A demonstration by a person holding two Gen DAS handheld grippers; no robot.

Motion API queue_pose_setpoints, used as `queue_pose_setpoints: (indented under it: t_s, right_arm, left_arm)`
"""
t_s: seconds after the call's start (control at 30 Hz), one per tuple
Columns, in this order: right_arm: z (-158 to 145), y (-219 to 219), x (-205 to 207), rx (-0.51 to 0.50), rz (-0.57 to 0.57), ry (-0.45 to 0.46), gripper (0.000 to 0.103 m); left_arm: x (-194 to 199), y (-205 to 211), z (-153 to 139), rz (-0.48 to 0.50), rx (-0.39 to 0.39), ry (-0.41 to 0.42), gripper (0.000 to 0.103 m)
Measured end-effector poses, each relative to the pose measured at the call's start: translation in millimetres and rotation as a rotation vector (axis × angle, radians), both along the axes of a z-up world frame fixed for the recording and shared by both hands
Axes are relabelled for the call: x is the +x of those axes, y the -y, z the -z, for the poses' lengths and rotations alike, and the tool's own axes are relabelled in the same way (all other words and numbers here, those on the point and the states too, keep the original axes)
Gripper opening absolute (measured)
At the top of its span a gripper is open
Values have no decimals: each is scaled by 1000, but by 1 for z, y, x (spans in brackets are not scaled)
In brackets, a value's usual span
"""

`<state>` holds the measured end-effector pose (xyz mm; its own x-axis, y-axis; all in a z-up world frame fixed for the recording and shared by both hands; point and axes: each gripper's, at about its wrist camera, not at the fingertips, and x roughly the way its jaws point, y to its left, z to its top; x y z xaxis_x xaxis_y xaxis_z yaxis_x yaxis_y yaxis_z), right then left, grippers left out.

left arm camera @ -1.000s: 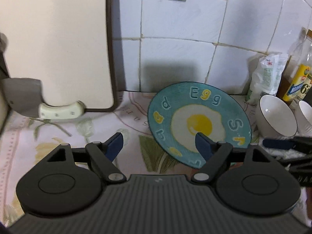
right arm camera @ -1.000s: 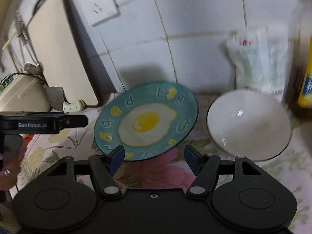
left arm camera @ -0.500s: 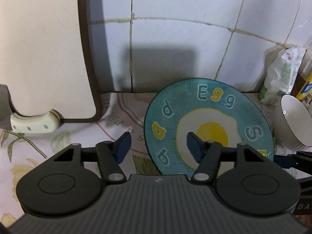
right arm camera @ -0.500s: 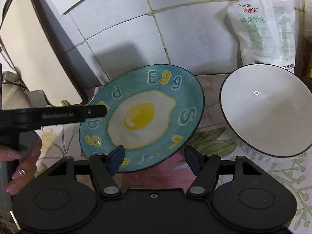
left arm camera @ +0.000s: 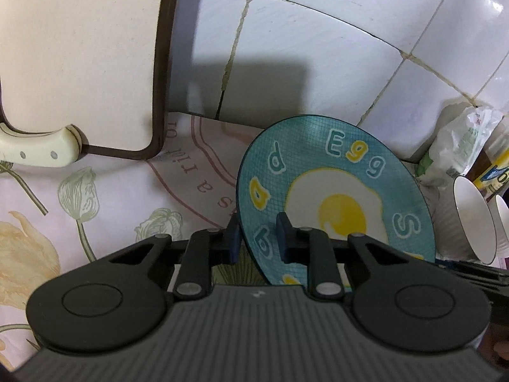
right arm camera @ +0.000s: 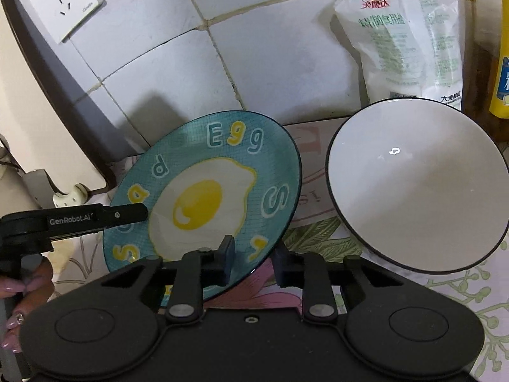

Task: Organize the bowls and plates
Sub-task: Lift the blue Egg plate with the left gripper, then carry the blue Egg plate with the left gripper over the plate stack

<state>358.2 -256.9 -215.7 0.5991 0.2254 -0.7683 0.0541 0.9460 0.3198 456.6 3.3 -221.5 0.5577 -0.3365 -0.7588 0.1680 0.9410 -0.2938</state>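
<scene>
Teal egg plate [right arm camera: 203, 197] tilted up off the floral table [left arm camera: 95, 197], near the tiled wall [left arm camera: 318, 51]. Left hand-held gripper [left arm camera: 258, 238] closing, straddling its left rim; right hand-held gripper [right arm camera: 253, 262] closing, straddling the lower right rim. White bowl [right arm camera: 416, 187] tilted just right of it, apart.

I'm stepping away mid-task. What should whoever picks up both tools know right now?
Left tool: jaws closing across the left rim of the egg plate.
Right tool: jaws closing across the plate's lower right rim.
The plate is tilted up near the tiled wall; the white bowl is tipped beside it, untouched.
Done: both tools placed on the plate.
Left: move the plate, then sort the bowl.
</scene>
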Motion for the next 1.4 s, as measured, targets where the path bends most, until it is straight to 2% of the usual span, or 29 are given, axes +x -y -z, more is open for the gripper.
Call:
queue_pose_setpoints:
  t_s: [0.23,0.3,0.43,0.57,0.93,1.23,1.4]
  right_arm:
    - [-3,-5,-4,-38,-15,23,29]
    - [-8,-6,-9,-50,-19,54,28]
    - [-14,2,-18,30,-6,96,28]
    - [-22,2,-35,56,-15,139,28]
    - [-73,-9,-91,108,-14,167,28]
    - [-134,-10,-147,73,-45,192,28]
    - [-156,-5,-172,56,-51,202,28]
  left_arm:
    - [0,4,-5,-22,18,-12,21]
    - [-2,5,-9,-31,33,-5,22]
    - [-12,4,-21,-49,51,-22,22]
    - [-29,-3,-39,-51,47,-15,21]
    - [-95,-11,-104,-60,97,8,22]
    - [-150,-9,-157,-19,70,7,22]
    - [-180,0,-179,-1,65,10,22]
